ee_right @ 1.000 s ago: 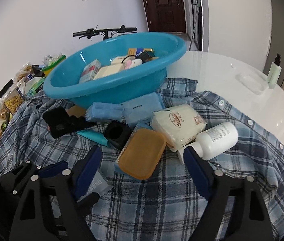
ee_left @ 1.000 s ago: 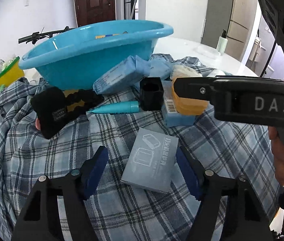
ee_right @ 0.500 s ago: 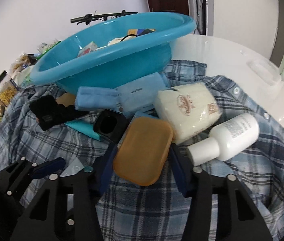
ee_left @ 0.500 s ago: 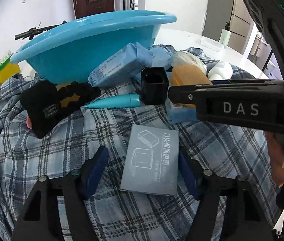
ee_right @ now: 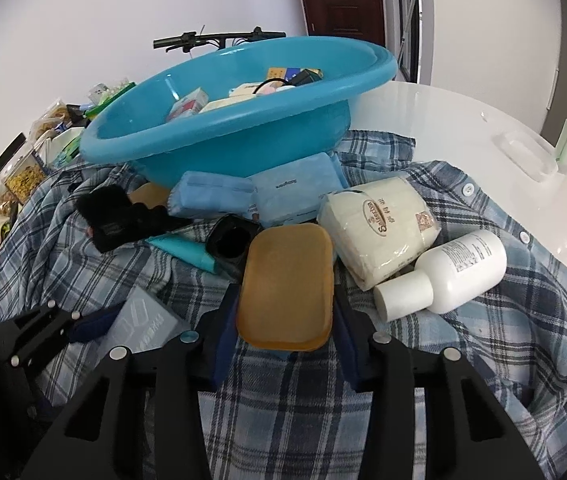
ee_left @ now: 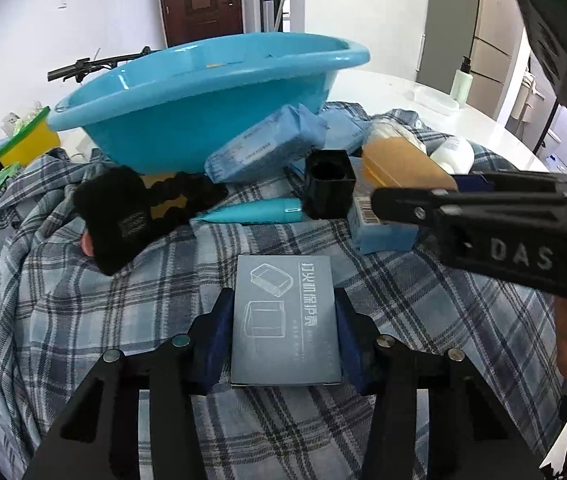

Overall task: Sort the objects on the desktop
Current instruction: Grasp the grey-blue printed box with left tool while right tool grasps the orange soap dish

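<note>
Covering the near part of the white table is a plaid shirt, with a blue basin of small items at its far edge. Clutter lies in front of the basin: blue tissue packs, a cream tissue pack, a white bottle on its side to the right, a black cup, a teal tube.

Left gripper: jaws closing, blue pads against both long edges of the grey box, which lies flat on the shirt between them.

Right gripper: jaws closing, pads pressed on both sides of the tan soap case, whose far end rests against the black cup.
</note>
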A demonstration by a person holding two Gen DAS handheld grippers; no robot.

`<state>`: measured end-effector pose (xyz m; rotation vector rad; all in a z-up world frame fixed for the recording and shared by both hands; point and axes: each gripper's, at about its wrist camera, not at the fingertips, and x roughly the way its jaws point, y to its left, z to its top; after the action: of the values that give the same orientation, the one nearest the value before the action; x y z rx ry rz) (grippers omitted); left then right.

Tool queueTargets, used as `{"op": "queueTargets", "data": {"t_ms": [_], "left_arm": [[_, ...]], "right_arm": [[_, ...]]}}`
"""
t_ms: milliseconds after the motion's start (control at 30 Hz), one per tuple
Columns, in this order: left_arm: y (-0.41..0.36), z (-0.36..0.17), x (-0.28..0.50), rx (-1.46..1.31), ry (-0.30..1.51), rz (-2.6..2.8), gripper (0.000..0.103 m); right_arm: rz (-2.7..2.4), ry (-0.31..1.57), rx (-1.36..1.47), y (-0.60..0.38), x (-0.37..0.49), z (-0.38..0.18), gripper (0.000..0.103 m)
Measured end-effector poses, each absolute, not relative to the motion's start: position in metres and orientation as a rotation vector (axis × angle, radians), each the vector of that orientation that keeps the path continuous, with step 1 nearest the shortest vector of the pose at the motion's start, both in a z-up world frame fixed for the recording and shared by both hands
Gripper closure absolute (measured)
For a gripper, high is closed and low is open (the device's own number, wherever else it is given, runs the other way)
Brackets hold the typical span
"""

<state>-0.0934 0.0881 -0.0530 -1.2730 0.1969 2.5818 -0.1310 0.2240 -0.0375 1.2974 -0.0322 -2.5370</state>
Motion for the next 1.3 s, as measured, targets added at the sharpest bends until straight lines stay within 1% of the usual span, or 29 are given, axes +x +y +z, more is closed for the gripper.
{"op": "queueTargets", "data": {"t_ms": [200,433,667,733,1067,1300], "left_arm": [[0.082,-0.059,-0.093,-1.304,0.185,2.601,0.053],[0.074,-0.046,-0.089,-1.248,0.108,2.639,0.053],[0.069,-0.025,-0.076,-1.093,0.055,2.681,0.054],[0.069,-0.018,-0.072,-1.057,0.082,2.72,0.054],[0.042,0.013,-0.06,-0.955,0.032,2.84,0.054],[0.033,0.045,-0.038,-0.713,0.088,2.96,0.054]], "right_arm": [[-2.53,-0.002,1.329,0.219,-0.13,-0.047,0.061],[-2.576,-0.001,1.251,0.22,-0.122,-0.034,0.061],[-2.655,0.021,1.094,0.215,-0.107,-0.011,0.061],[-2.667,0.022,1.052,0.214,-0.103,-0.004,0.061],[-2.681,0.018,0.967,0.208,-0.088,0.015,0.061],[-2.734,0.044,0.791,0.202,-0.066,0.04,0.061]]}}
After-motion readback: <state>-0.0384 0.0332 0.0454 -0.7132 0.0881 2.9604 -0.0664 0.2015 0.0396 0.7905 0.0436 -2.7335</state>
